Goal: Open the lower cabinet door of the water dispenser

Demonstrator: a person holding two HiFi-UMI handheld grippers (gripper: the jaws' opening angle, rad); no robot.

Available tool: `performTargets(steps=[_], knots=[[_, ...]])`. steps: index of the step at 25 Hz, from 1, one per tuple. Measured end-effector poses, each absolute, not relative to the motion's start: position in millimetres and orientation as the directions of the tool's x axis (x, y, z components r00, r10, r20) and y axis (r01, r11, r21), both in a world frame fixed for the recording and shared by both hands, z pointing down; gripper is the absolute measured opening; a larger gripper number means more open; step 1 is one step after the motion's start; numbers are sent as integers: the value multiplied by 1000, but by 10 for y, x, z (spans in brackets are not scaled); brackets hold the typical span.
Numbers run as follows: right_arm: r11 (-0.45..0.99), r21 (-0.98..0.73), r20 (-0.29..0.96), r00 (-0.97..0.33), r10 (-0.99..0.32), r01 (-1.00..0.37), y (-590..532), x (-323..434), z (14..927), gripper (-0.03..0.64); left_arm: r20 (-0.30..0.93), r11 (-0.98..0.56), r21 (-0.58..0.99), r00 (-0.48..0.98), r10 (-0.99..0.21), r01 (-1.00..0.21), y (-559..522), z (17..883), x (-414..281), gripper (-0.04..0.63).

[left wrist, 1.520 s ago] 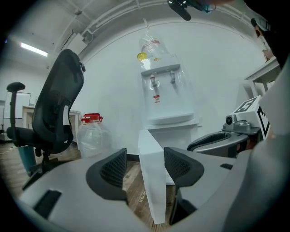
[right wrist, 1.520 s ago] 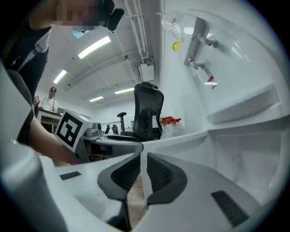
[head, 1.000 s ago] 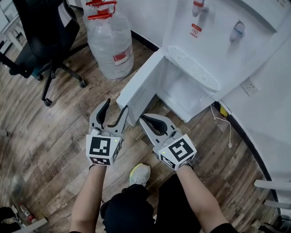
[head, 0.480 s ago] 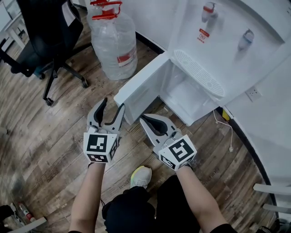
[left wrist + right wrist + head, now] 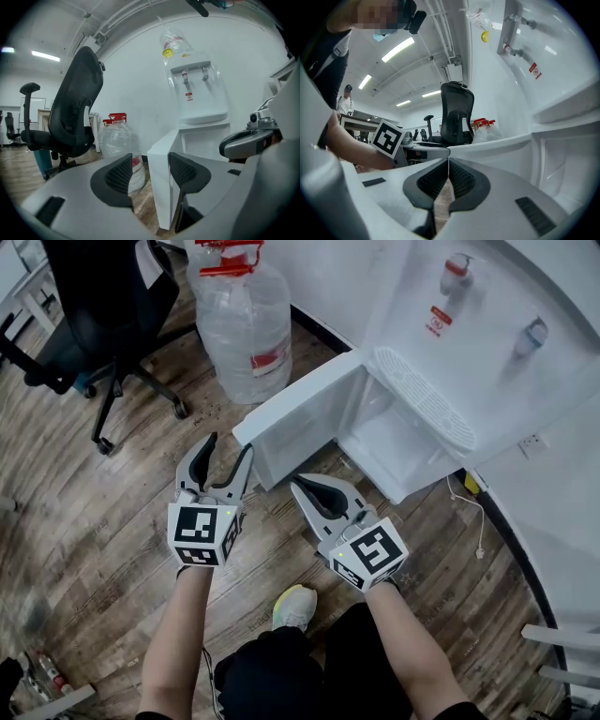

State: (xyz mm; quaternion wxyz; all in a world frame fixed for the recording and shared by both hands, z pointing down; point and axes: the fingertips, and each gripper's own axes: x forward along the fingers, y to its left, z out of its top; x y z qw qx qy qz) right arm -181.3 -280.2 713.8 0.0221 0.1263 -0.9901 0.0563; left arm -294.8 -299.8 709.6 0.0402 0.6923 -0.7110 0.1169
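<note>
White water dispenser (image 5: 487, 324), its lower cabinet door (image 5: 300, 423) swung wide open. Left gripper (image 5: 228, 448) spread, gripping nothing, just beside the door's edge. Right gripper (image 5: 300, 484) clenched, empty. Small red label (image 5: 438, 320), seemingly a warning, unreadable.

Grey left gripper (image 5: 229, 448) and right gripper (image 5: 298, 484), black-lined jaws, black-white marker cubes (image 5: 199, 533). Short sleeves, black trousers (image 5: 281, 676), yellow-white shoe (image 5: 294, 606) at 6 o'clock.

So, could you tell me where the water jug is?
Head view, top centre: the water jug stands between the office chair and the open cabinet door.
</note>
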Motion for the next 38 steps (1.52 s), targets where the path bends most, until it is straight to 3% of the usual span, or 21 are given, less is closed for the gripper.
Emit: performTargets(steps=[38], knots=[[961, -127, 98, -967, -236, -247, -3150, -2017, 7335, 25, 226, 113, -150, -145, -963, -982, -3541, 7138, -3747, 247]])
